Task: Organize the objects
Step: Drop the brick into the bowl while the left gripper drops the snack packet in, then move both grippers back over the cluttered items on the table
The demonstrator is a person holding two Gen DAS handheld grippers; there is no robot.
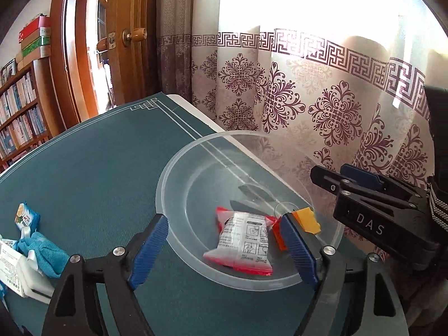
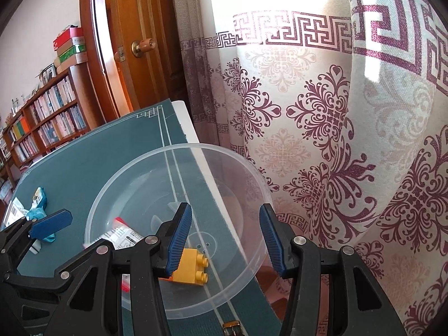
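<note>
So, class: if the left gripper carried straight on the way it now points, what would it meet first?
Most likely the red-and-white packet lying in the clear bowl: it sits directly between the open left gripper fingers, though depth is hard to judge.

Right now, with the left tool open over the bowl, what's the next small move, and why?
Probably draw the left tool back out of the bowl and swing it toward the packets and blue cloth on the mat. Its fingers stand apart with the red-edged packet lying loose in the bowl beside the yellow brick, so that drop looks done.
</note>
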